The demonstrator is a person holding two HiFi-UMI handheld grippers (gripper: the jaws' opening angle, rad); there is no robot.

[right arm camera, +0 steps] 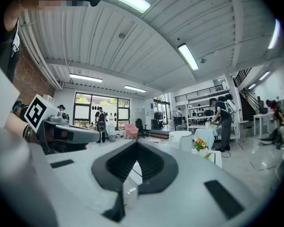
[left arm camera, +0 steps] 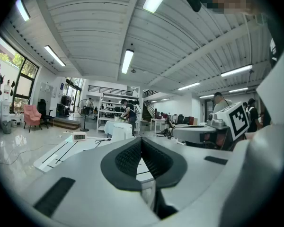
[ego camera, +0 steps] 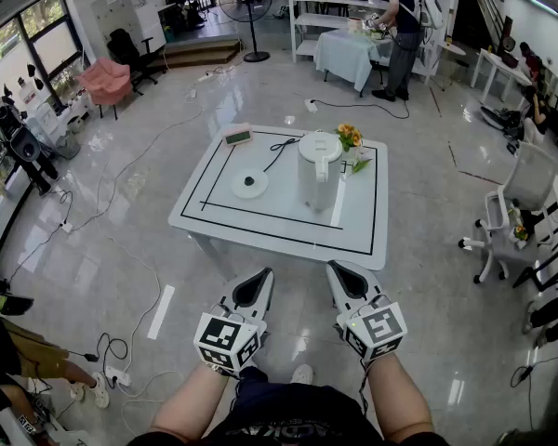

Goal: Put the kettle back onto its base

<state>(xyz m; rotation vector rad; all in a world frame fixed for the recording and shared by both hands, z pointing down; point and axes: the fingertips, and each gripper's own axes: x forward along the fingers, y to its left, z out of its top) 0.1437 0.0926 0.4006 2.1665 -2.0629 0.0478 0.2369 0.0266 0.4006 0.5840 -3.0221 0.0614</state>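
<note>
A white kettle [ego camera: 318, 169] stands upright on the low white table [ego camera: 270, 232], right of centre. Its round base [ego camera: 249, 185] lies to the left of it, apart from it, with a black cord running to the back. My left gripper [ego camera: 263, 286] and right gripper [ego camera: 341, 278] hover side by side in front of the table's near edge, both shut and holding nothing. In the left gripper view the kettle [left arm camera: 119, 130] shows far ahead over the shut jaws. The right gripper view has the kettle [right arm camera: 182, 139] ahead and the left gripper [right arm camera: 61, 135] at the left.
A small digital clock [ego camera: 237, 136] sits at the table's back left and a pot of orange flowers [ego camera: 351, 140] behind the kettle. Cables trail over the glossy floor [ego camera: 121, 240]. A white office chair [ego camera: 511, 214] stands to the right. A person [ego camera: 402, 26] works at a far table.
</note>
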